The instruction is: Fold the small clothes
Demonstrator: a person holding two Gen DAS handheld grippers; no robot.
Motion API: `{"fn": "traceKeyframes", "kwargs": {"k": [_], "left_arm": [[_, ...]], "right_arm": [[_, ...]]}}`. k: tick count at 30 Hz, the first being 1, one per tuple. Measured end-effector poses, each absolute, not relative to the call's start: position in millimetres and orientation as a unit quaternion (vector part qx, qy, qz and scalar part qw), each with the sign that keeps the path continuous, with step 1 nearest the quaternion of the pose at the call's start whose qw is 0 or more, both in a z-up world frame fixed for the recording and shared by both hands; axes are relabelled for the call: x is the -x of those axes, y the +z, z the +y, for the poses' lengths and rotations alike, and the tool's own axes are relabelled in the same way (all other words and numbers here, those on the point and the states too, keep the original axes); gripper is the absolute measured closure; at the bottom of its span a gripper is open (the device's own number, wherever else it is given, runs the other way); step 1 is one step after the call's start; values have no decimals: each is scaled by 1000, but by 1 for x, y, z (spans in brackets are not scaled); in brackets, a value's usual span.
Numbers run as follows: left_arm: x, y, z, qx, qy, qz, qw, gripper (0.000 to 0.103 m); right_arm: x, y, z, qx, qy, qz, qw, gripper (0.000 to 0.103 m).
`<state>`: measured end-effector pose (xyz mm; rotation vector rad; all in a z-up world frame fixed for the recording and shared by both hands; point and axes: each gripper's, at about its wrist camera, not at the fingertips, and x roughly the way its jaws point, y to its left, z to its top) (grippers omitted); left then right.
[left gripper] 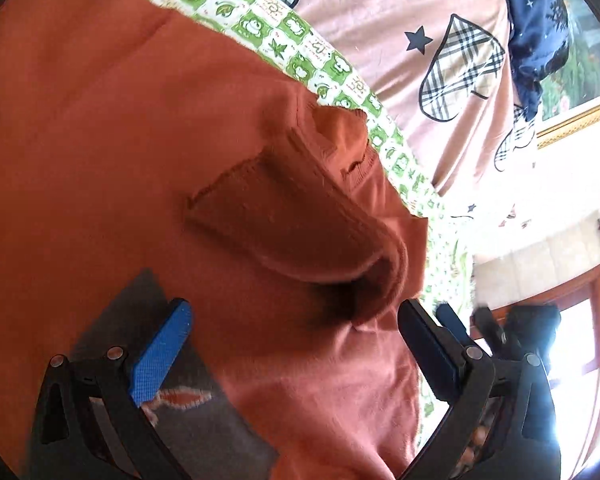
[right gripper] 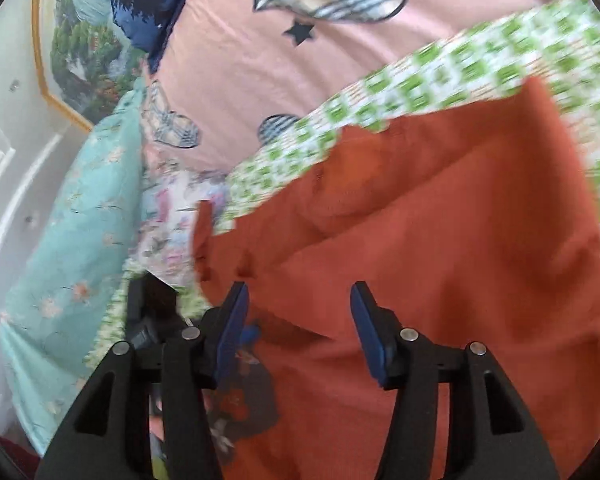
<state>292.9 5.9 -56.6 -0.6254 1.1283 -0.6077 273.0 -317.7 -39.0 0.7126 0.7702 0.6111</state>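
I work over a bed spread with a pink sheet with plaid hearts and dark stars [left gripper: 380, 40], because it gives a wide soft surface to lay clothes flat. On it lies a green-and-white checked printed cloth [left gripper: 260, 28], and across that the rust-orange knitted sweater [left gripper: 120, 140], its ribbed collar [left gripper: 300, 216] turned up toward me. A grey patterned panel [left gripper: 196, 412] shows at its near edge. My left tool [left gripper: 296, 344] hovers spread wide over the collar, pinching nothing, I judge to line up a hold. My right tool [right gripper: 298, 320] is half spread above the sweater's body [right gripper: 420, 240], nothing between its pads.
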Motion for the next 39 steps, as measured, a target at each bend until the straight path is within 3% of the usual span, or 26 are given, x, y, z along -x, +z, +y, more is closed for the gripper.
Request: {"fn": "traceKeyframes", "kwargs": {"k": [6, 12, 19, 23, 25, 27, 30, 32, 34, 35, 36, 39], "left_arm": [[-279, -58, 15, 307, -276, 520, 748, 0], [-298, -57, 20, 319, -273, 532, 735, 0], [-327, -56, -9, 265, -253, 582, 726, 1], [-321, -65, -14, 253, -264, 584, 725, 17], [-314, -67, -4, 275, -267, 567, 729, 35], [-308, -66, 3, 273, -272, 548, 742, 91], [-287, -37, 14, 249, -275, 463, 805, 91], [-264, -10, 17, 199, -277, 388, 856, 88], [-260, -16, 18, 183, -273, 412, 850, 54], [-262, -28, 18, 184, -275, 443, 833, 15], [-263, -37, 20, 183, -271, 462, 824, 4], [-264, -60, 40, 211, -253, 493, 805, 4]], "right_arm": [[-329, -70, -283, -381, 321, 417, 760, 48], [-296, -106, -281, -377, 321, 489, 718, 48], [-252, -99, -318, -384, 292, 460, 746, 48], [-233, -78, -339, -378, 275, 426, 774, 43], [-227, -71, -347, -377, 265, 415, 784, 42], [-222, -66, -354, -379, 258, 406, 790, 42], [-211, -63, -364, -384, 254, 393, 796, 42], [-206, -63, -366, -380, 250, 391, 800, 42], [-203, -64, -367, -375, 246, 394, 802, 42], [-202, -66, -368, -374, 245, 397, 802, 42], [-202, -67, -368, -374, 245, 398, 801, 42], [-200, -67, -370, -376, 244, 397, 801, 42]]}}
